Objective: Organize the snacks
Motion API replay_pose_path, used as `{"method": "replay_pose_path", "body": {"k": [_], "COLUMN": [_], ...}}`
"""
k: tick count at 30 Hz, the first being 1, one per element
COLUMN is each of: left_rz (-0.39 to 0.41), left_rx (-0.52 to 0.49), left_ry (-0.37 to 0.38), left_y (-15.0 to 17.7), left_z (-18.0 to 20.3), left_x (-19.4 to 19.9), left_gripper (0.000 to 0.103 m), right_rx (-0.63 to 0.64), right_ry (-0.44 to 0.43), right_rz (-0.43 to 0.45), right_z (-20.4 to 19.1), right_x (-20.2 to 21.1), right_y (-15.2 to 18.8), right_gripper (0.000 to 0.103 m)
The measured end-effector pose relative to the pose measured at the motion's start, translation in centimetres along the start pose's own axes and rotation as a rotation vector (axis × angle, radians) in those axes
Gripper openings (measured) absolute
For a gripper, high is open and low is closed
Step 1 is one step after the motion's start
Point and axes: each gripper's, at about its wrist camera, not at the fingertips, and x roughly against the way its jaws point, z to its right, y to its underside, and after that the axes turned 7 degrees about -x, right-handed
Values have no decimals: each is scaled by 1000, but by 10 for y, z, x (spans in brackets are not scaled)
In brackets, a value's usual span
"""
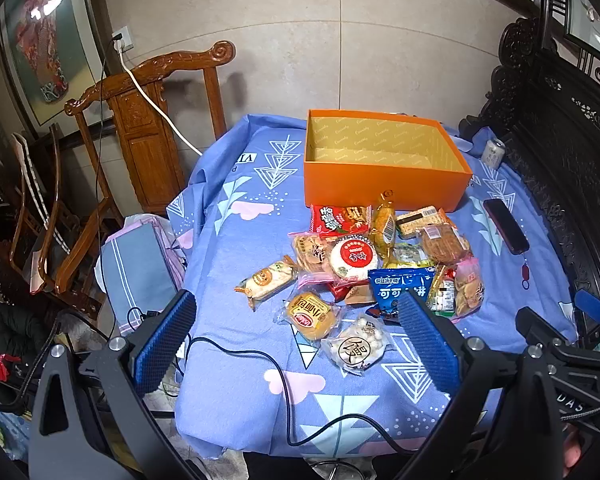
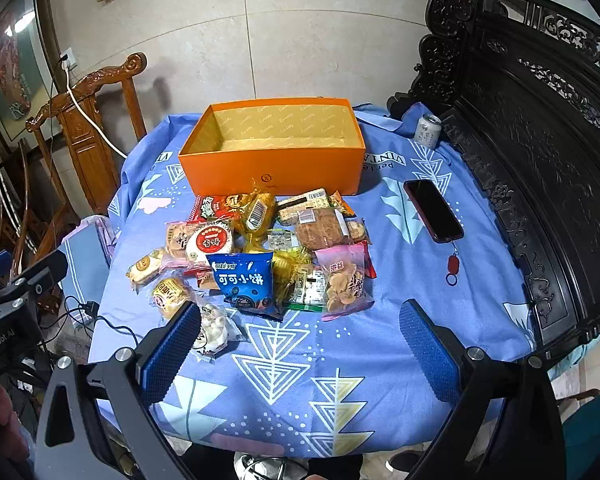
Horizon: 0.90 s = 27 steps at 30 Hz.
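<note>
Two grippers, both over the near edge of the blue-clothed table (image 2: pixel 380 280), jaws spread wide, nothing between the pads. Left gripper (image 1: pixel 296 344) hangs above the near side of the snack pile; its right pad overlaps the blue cocoa packet (image 1: pixel 400 284) in view, contact can't be told. Right gripper (image 2: pixel 300 344) sits over bare cloth at 6 o'clock of the pile.

Snack pile (image 2: pixel 260 248) is mid-table, touching the front wall of the orange box (image 2: pixel 272 168) at 12 o'clock; box open-topped, nothing visible inside. In the pile: round red-and-white rice cracker pack (image 2: pixel 214 242), pink chip bag (image 2: pixel 344 284), clear bag of white puffs (image 2: pixel 214 330) at 7 o'clock.

Phone (image 2: pixel 432 210) at 3 o'clock of the pile, well apart. Can (image 2: pixel 427 130) at 1 o'clock, beside the box's far right corner.
</note>
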Motion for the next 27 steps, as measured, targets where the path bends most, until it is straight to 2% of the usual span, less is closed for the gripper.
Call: {"method": "replay_pose_path", "body": {"k": [5, 12, 19, 22, 25, 27], "left_rz": [-1, 0, -2, -7, -16, -25], "left_rx": [-2, -2, 27, 28, 30, 35], "left_ry": [0, 12, 25, 40, 39, 35], "left_y": [0, -4, 5, 9, 15, 16], "left_z": [0, 3, -18, -26, -36, -42], "left_x": [-1, -26, -65, -83, -101, -110], "left_gripper": [99, 99, 99, 99, 99, 99], "right_rx": [0, 5, 82, 120, 136, 143], "right_ry": [0, -5, 19, -18, -160, -221], "right_rz": [-3, -6, 6, 2, -27, -45], "right_z": [0, 0, 12, 20, 24, 18], "right_x": [0, -8, -42, -67, -91, -108], "right_y": [0, -6, -2, 1, 4, 4], "right_gripper": [100, 100, 100, 100, 100, 100]}}
